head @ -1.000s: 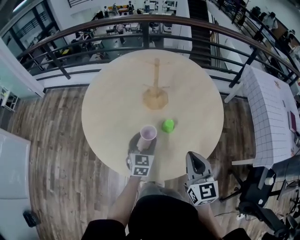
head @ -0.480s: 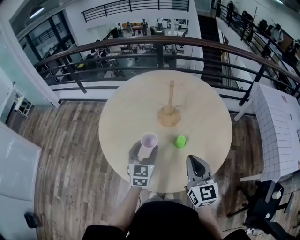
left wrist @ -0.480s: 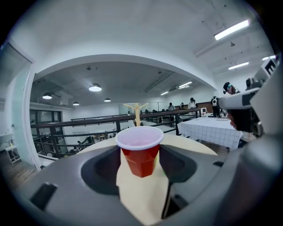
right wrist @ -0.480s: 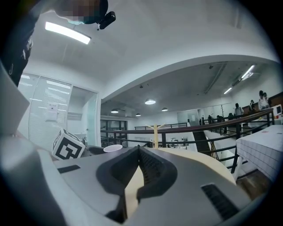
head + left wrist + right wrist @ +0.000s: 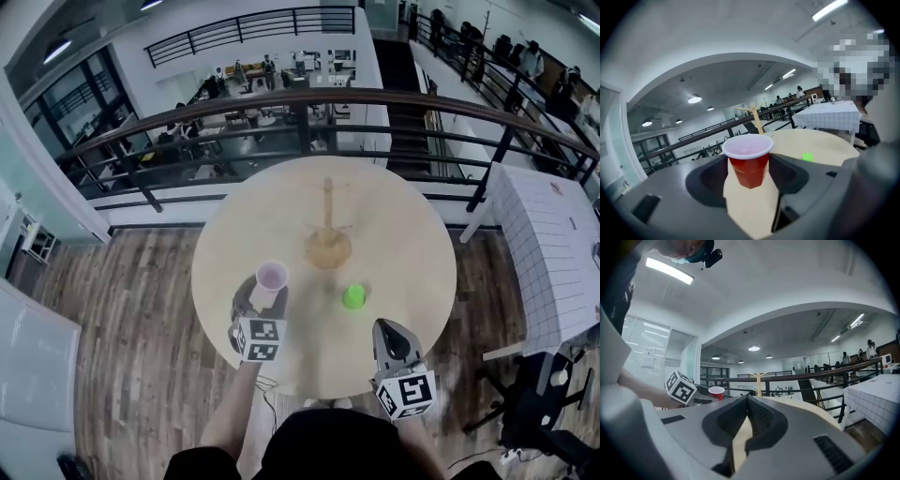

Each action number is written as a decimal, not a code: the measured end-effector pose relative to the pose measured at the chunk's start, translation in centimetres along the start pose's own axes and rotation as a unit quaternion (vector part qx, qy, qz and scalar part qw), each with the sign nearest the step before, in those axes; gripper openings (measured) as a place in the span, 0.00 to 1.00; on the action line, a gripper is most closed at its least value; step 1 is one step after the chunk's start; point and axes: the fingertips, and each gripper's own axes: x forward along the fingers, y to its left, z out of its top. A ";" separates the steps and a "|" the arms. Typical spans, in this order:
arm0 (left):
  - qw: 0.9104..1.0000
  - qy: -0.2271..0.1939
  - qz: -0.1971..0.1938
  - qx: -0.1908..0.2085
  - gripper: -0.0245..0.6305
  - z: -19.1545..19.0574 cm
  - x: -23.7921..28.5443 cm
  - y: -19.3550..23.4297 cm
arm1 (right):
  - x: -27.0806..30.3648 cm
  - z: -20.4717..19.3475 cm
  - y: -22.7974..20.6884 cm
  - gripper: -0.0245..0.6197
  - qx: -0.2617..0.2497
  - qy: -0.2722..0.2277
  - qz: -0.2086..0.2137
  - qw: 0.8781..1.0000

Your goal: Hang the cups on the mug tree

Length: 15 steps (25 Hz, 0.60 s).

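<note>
Between my left gripper's jaws rides the red cup, over the table's near left, short of the tree. It looks like thin, light plastic that would buckle, so I'd grip low and gently. The jaws are closed to cup width, pressing its sides. My right gripper is fully shut and empty, near the green cup.

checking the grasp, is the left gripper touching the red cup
Touching. The left gripper view shows the red cup wedged between the fingers of the left gripper, both pressed against its sides.
</note>
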 end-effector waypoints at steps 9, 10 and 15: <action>0.987 0.055 0.027 0.148 0.46 0.3 6.4 3.5 | -0.6 -1.0 -1.9 0.05 -0.004 0.019 -0.046 0.999; 0.984 0.062 0.028 0.165 0.46 0.3 7.2 3.8 | -0.7 -1.1 -2.0 0.05 -0.005 0.021 -0.050 0.999; 0.968 0.089 0.025 0.233 0.46 0.0 11.2 3.9 | -1.0 -1.3 -2.6 0.05 -0.010 0.035 -0.070 0.997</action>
